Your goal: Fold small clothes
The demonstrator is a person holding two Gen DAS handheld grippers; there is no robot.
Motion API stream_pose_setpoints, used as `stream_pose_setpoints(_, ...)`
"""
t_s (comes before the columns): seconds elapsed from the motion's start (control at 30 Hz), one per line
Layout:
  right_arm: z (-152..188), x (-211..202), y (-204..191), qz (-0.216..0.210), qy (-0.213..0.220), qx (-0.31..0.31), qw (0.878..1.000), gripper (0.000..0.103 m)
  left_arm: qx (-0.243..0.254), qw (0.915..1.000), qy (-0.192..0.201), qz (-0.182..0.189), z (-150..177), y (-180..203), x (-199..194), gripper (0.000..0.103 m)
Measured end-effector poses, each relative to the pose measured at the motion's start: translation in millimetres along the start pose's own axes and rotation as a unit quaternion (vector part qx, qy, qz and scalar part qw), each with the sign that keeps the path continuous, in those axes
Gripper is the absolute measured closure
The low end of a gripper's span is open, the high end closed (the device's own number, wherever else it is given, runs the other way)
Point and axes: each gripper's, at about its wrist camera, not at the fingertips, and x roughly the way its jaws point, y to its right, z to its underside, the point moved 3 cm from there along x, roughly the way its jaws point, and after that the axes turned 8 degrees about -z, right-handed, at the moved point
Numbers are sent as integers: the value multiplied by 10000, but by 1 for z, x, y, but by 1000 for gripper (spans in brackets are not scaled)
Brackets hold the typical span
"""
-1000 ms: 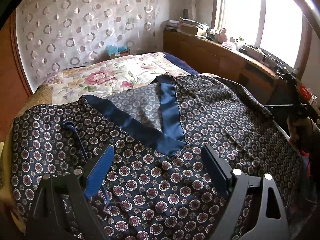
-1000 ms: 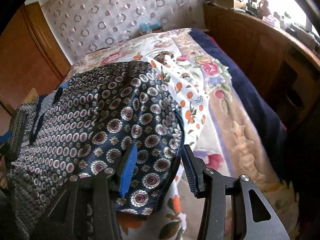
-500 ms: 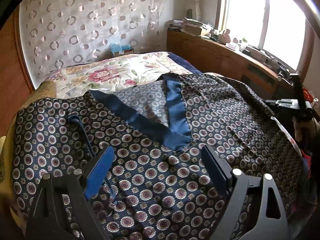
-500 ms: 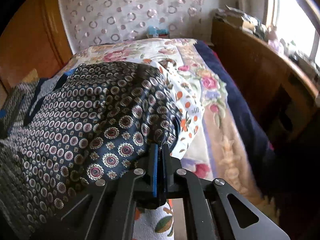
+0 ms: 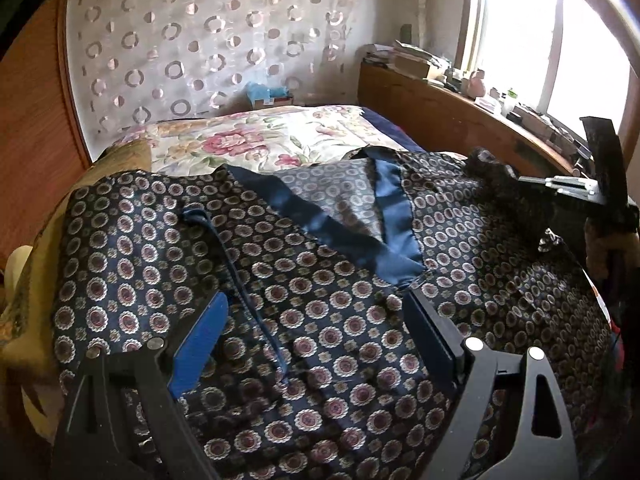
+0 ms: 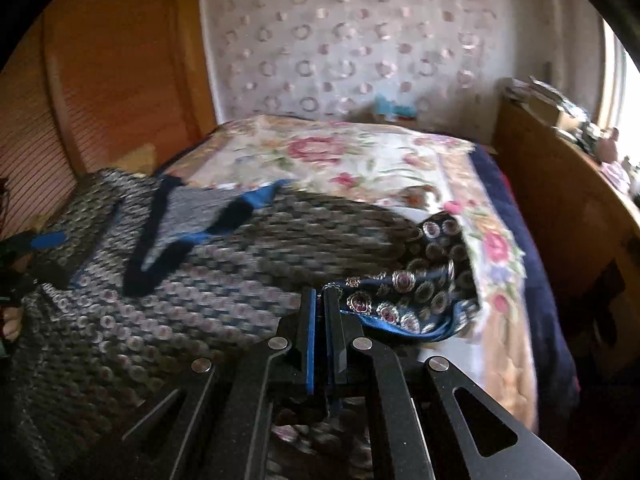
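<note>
A navy garment patterned with round medallions and trimmed with a blue collar lies spread on the bed. My left gripper hovers open over its lower middle, with nothing between the pads. A thin blue cord runs across the cloth just ahead of it. In the right wrist view my right gripper is shut on the garment's right edge, which hangs lifted and folded off the bedspread. From the left wrist view the right gripper shows at the far right, raising that bunched edge.
Under the garment is a floral bedspread. A wooden ledge cluttered with small items runs along the right below a bright window. A wooden wardrobe stands on the left. A yellow cushion sits at the bed's left edge.
My right gripper closed on the garment's right edge, then rose and rolled, lifting that edge off the bedspread. My left gripper drifted a little over the cloth and stayed open.
</note>
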Motion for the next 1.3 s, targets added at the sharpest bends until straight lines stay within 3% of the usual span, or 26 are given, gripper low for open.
stream_pose_setpoints(0.3,13,28,-15,-396,-443,-88,9982,100,-103,9999,53,-5,-1,-11,1,13)
stream_pose_setpoints(0.4,12,34,-12,-315,-506,-89,9982,93,-130,9999,65,-5,-1,-14,1,13)
stream_pose_setpoints(0.47,9,40,-14,-245,-513,-67,9984,83,-153,9999,68,0,0,-16,1,13)
stream_pose_setpoints(0.67,-9,4,-4,10,-76,17,10000,57,-183,9998,85,35,0,-18,1,13)
stream_pose_setpoints(0.73,-11,-3,6,172,75,92,9998,53,-167,9998,88,55,-1,-15,1,13)
stream_pose_setpoints(0.87,-8,0,37,531,-18,426,9977,53,-102,9999,101,77,-2,-10,1,13)
stream_pose_setpoints(1.07,-3,36,54,420,-316,737,9959,55,-102,9999,68,80,0,-8,0,13)
stream_pose_setpoints(1.1,-3,41,55,427,-379,730,9957,59,-103,9999,59,64,0,-8,1,13)
stream_pose_setpoints(1.23,-13,55,56,449,-510,539,9962,91,-129,9999,52,33,2,-11,0,13)
stream_pose_setpoints(1.3,-19,50,55,412,-440,392,9974,95,-140,9999,53,18,3,-13,-1,13)
